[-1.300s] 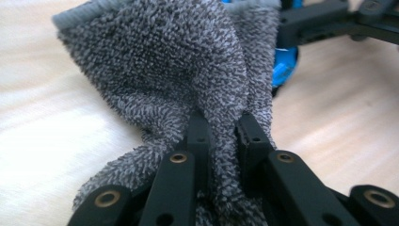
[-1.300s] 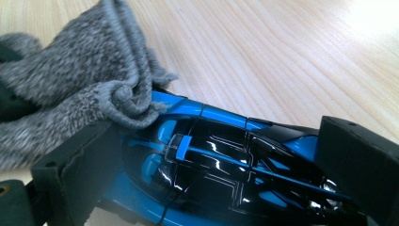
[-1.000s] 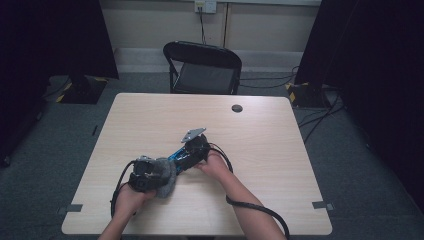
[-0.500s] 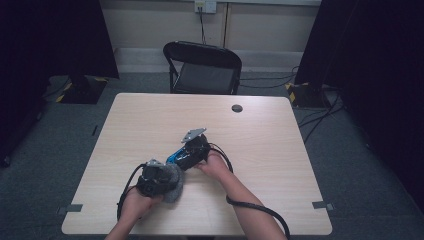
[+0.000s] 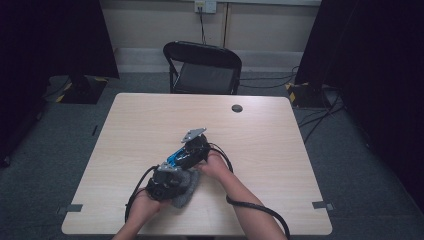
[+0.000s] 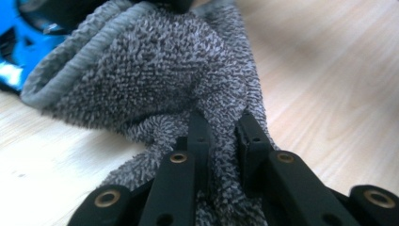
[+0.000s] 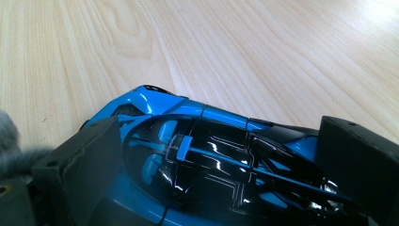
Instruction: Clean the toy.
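Over the last second our left tongs [image 6: 221, 141], pinching the fuzzy grey terry cloth [image 6: 155, 70], slid it in against the glossy blue-and-black toy car [image 7: 211, 160]. Our right tongs [image 7: 226, 174] clamp that car on the pale wooden desk [image 5: 280, 145], so wiping looks underway.

Bench [image 5: 140, 120] bare across far half and both sides; only a small dark round disc [image 5: 237, 108] sits near the far edge. Near-centre crowded: grey towel [image 5: 186, 191] touching blue toy car [image 5: 176, 157], forearms and cables [image 5: 255, 207] barring the near edge. Folding chair [image 5: 204, 65] stands beyond the far edge.
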`<state>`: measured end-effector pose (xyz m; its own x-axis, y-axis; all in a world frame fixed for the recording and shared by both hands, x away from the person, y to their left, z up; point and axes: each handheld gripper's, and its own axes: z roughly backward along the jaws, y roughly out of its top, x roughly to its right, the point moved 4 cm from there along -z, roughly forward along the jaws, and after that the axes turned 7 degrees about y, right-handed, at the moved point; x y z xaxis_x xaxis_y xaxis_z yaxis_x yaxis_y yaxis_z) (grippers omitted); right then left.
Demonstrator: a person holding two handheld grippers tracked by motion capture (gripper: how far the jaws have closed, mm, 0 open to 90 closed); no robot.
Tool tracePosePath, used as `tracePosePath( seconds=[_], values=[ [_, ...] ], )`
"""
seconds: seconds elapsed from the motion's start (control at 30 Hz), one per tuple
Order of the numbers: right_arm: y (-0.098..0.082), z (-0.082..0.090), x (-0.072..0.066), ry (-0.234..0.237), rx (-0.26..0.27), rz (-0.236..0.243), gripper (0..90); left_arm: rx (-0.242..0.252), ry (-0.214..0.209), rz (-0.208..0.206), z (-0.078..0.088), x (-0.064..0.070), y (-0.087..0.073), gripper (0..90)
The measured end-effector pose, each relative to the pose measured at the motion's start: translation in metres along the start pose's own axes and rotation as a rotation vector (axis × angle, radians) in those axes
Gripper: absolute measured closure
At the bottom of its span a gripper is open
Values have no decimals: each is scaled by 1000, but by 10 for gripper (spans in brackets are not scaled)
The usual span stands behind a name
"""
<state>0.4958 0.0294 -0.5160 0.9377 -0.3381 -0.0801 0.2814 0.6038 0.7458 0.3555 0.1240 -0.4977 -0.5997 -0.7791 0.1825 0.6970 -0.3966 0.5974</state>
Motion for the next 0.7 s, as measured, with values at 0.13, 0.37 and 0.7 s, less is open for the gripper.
tracePosePath(
  seconds=[0.13,0.37,0.7],
  values=[
    [0,0,0,1,0,0,14,5,-21,-19,3,4,2,788],
    [0,0,0,1,3,-3,14,11,-16,-47,15,2,5,789],
    [0,0,0,-2,4,-4,14,53,10,-3,42,-28,4,789]
  ],
)
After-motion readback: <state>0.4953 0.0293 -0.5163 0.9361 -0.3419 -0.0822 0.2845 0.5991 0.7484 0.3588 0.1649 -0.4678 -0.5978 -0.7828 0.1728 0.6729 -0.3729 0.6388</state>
